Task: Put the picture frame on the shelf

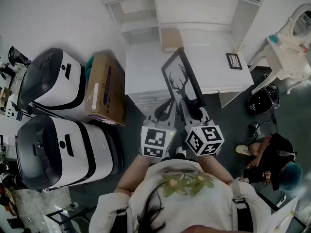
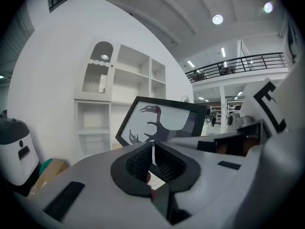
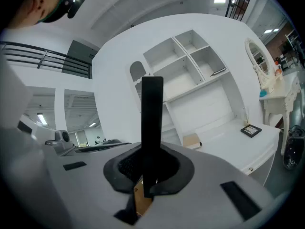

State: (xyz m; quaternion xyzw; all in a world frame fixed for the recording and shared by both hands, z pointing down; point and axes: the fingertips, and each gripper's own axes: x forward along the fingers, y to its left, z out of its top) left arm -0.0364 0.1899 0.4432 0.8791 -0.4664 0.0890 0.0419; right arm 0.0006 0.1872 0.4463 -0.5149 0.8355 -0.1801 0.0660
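Note:
The picture frame is black with a deer silhouette. It is held tilted above the white counter, in front of the white shelf unit. My right gripper is shut on the frame's lower edge. In the right gripper view the frame stands edge-on between the pads, rising from the right gripper. Just left of it my left gripper is shut, with no thing seen in it. The left gripper view shows the frame's picture side beyond the closed left gripper, and the shelf unit behind.
A small black frame and a flat cardboard box lie on the counter. A larger cardboard box and two big white-and-black machines stand at the left. A white vanity and a seated person are at the right.

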